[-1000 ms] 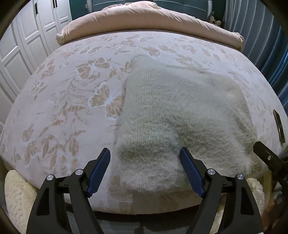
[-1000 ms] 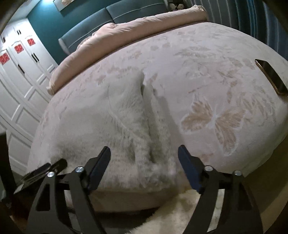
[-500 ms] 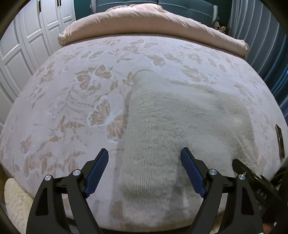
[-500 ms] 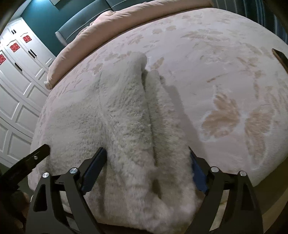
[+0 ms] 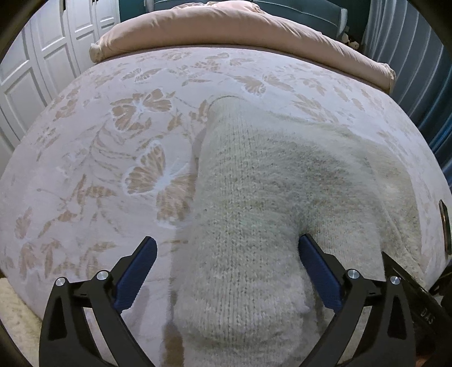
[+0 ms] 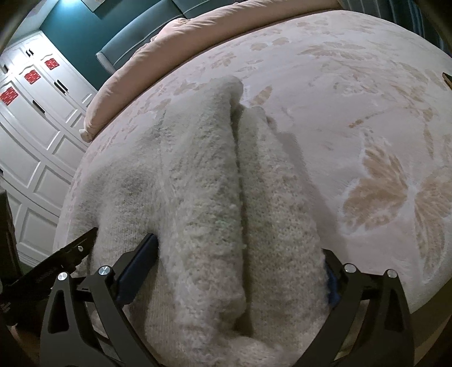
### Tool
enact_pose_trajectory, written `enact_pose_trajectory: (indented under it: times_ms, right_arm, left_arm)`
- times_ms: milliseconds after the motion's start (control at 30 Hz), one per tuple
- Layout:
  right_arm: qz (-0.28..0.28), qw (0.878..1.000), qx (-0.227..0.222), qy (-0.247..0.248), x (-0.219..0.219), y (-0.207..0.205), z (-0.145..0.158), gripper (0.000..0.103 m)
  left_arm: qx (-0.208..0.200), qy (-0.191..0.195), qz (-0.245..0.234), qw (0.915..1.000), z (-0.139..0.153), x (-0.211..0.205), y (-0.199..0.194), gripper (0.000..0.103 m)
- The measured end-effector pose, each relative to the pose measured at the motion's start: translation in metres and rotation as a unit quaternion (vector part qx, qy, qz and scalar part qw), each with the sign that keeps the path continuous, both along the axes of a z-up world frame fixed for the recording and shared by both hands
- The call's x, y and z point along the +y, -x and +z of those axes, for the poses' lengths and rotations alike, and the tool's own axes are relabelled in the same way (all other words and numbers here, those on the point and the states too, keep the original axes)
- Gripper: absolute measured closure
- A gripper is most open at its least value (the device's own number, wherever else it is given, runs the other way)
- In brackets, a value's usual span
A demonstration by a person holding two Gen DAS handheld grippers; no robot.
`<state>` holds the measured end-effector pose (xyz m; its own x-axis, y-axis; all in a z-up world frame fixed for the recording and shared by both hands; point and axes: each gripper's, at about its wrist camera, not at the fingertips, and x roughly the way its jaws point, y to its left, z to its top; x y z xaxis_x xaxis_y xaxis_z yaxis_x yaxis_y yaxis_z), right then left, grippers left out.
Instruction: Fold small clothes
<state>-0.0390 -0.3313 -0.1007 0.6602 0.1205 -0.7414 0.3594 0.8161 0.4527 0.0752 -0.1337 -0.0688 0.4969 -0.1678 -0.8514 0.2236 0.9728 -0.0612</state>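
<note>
"DAS" legible on right gripper (image 5: 423, 319) body at frame's lower right; no other text readable.

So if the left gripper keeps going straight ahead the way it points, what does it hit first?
The left gripper would first meet the cream knit sweater bunched between its open fingers, though depth is unclear.

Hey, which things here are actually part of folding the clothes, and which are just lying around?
For the job:
- cream knitted sweater, partly folded on the bed
- left tongs, open around its near edge
- right tongs, open around its near edge

Just lying about:
- floral bedspread
- pink duvet at the far end
- phone near the bed's edge
- white wardrobe
</note>
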Motion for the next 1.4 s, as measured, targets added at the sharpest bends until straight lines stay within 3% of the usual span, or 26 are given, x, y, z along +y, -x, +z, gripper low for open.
enact_pose_trajectory:
  times_ms: [600, 867, 933, 1033, 1067, 1133, 1233, 1300, 1333, 1400]
  right_arm:
    - [0.01, 1.0, -0.023, -0.01, -0.006, -0.015, -0.004, 0.007]
    - [-0.009, 1.0, -0.004, 0.009, -0.002, -0.004, 0.01, 0.014]
    - [-0.007, 1.0, -0.008, -0.007, 0.001, 0.005, 0.015, 0.015]
    - [0.0, 1.0, 0.004, -0.005, 0.002, 0.005, 0.013, 0.024]
    - [-0.001, 1.0, 0.016, -0.007, 0.0, 0.001, 0.011, 0.038]
    - [-0.014, 1.0, 0.013, 0.006, -0.003, 0.001, 0.022, 0.056]
    - [-0.01, 0.997, 0.011, 0.073, 0.002, 0.003, 0.055, 0.058]
    - [-0.014, 0.997, 0.008, 0.071, 0.001, 0.008, 0.061, 0.05]
    - [-0.009, 0.998, 0.006, 0.057, 0.0, 0.01, 0.06, 0.051]
    - [0.0, 0.999, 0.005, 0.052, 0.001, 0.013, 0.056, 0.075]
  left_arm:
    - [-0.003, 0.025, -0.011, 0.9996, -0.011, 0.001, -0.009, 0.005]
    - [-0.006, 0.01, -0.031, 0.9995, 0.012, 0.003, 0.002, 0.008]
    - [-0.003, 0.012, -0.039, 0.9991, 0.017, 0.006, 0.007, 0.008]
    - [0.0, 0.017, -0.043, 0.9989, 0.021, 0.01, 0.015, 0.009]
    - [0.002, 0.017, -0.042, 0.999, 0.021, 0.011, 0.015, 0.01]
    - [0.003, 0.02, -0.036, 0.9991, 0.026, 0.012, 0.018, 0.013]
    - [-0.007, 0.028, -0.031, 0.9991, 0.039, 0.019, 0.023, 0.013]
    - [-0.012, 0.029, -0.033, 0.999, 0.046, 0.025, 0.026, 0.013]
    - [-0.013, 0.028, -0.032, 0.999, 0.048, 0.027, 0.028, 0.013]
    - [-0.014, 0.027, -0.03, 0.9991, 0.052, 0.032, 0.031, 0.013]
